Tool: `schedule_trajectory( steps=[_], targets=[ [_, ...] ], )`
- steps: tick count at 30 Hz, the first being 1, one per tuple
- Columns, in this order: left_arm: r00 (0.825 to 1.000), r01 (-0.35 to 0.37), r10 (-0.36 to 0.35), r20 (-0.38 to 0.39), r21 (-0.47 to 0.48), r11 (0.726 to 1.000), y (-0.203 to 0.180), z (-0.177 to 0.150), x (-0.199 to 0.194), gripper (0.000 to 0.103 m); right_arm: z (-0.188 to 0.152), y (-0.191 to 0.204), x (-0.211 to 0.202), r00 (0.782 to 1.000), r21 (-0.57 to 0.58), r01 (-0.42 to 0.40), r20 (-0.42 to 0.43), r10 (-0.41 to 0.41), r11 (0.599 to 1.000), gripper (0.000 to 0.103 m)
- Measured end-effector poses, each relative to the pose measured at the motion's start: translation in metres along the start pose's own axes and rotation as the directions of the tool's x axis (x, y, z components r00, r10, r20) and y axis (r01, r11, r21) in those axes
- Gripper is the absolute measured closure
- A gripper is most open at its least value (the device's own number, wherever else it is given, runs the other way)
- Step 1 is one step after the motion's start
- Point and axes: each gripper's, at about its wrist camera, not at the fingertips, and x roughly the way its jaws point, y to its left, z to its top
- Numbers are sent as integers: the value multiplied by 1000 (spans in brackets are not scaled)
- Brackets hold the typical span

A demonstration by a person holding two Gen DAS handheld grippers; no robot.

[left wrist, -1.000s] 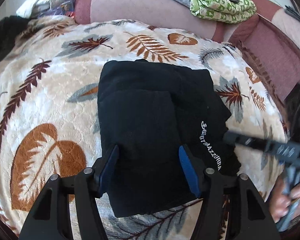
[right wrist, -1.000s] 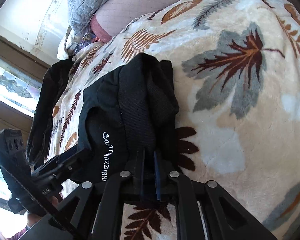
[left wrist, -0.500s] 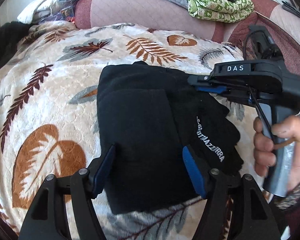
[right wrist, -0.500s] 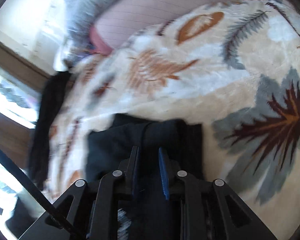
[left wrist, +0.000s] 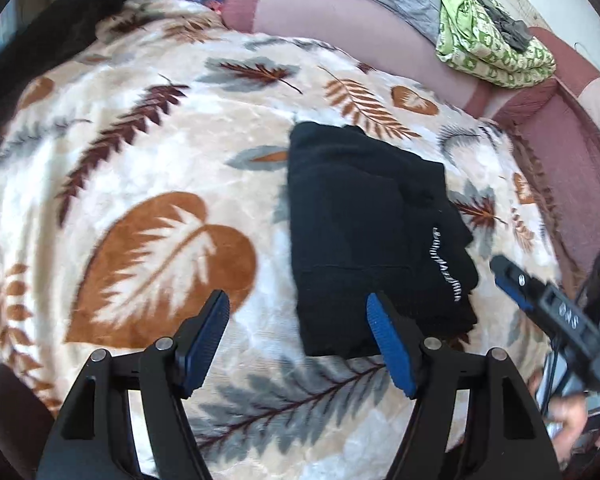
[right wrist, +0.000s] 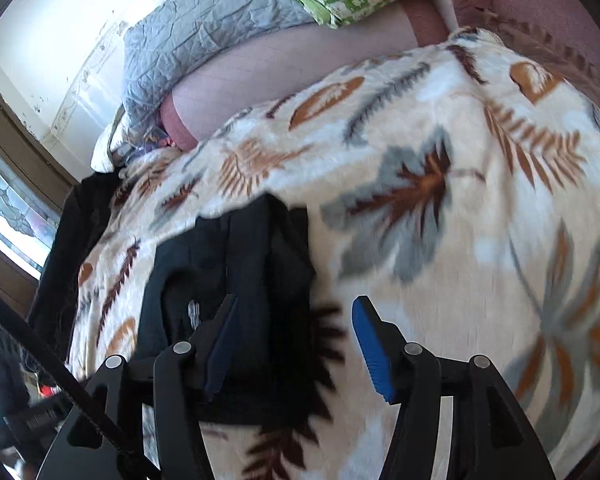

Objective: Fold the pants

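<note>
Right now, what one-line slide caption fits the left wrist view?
Open left gripper hovers beside folded black pants on a leaf-print blanket.

Black pants [left wrist: 364,232] with white lettering; cream blanket [left wrist: 148,168] patterned with brown, rust, grey leaves; green-and-white patterned cloth [left wrist: 492,52].

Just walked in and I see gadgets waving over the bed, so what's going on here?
A person is folding clothes with a handheld claw in each hand. The black pants lie folded into a compact bundle on the leaf-print blanket. Both the left claw and the right claw are open and hold nothing, hovering just off the bundle. A green patterned cloth sits folded on the sofa back behind. The fold looks about finished.
</note>
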Motion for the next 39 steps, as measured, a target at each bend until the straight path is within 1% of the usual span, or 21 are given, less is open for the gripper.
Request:
schedule_trajectory(
  steps=[3, 5, 7, 9, 10, 13, 17, 25, 34, 36, 38, 39],
  targets=[
    [998, -59, 59, 24, 26, 998, -3, -2, -6, 33, -16, 5, 3, 1000, 16, 7, -14, -7, 1000, 39],
    [993, -109, 106, 49, 54, 993, -6, -4, -12, 32, -24, 9, 6, 999, 5, 6, -36, -5, 1000, 39],
    [983, -173, 166, 83, 83, 981, -8, -4, -16, 30, -30, 18, 10, 998, -40, 18, -55, -20, 999, 39],
    [971, -224, 214, 107, 97, 970, -8, -6, -19, 28, -33, 24, 9, 998, -62, 20, -53, -23, 998, 36],
    [968, -235, 224, 110, 98, 967, -6, -6, -19, 28, -35, 27, 7, 998, -76, 22, -50, -26, 997, 35],
    [969, -237, 229, 97, 84, 968, 0, -5, -20, 28, -37, 32, 7, 998, -96, 30, -49, -35, 995, 34],
    [966, -251, 245, 81, 80, 965, 3, -5, -17, 28, -38, 34, 9, 997, -98, 44, -57, -50, 994, 34],
    [969, -243, 238, 67, 94, 965, 1, -6, -12, 28, -39, 37, 12, 995, -105, 61, -68, -69, 993, 33],
    [972, -233, 230, 41, 100, 967, 0, -5, -4, 28, -38, 32, 16, 995, -91, 61, -76, -68, 994, 30],
    [978, -208, 206, 34, 91, 974, 2, -3, -3, 28, -38, 30, 17, 995, -87, 58, -78, -64, 995, 30],
    [992, -129, 128, 20, 57, 990, 8, 3, -4, 28, -36, 27, 15, 996, -77, 42, -69, -48, 996, 30],
    [997, -70, 70, 15, 25, 997, 14, 7, -4, 28, -34, 25, 12, 998, -74, 36, -58, -40, 997, 30]
  ],
)
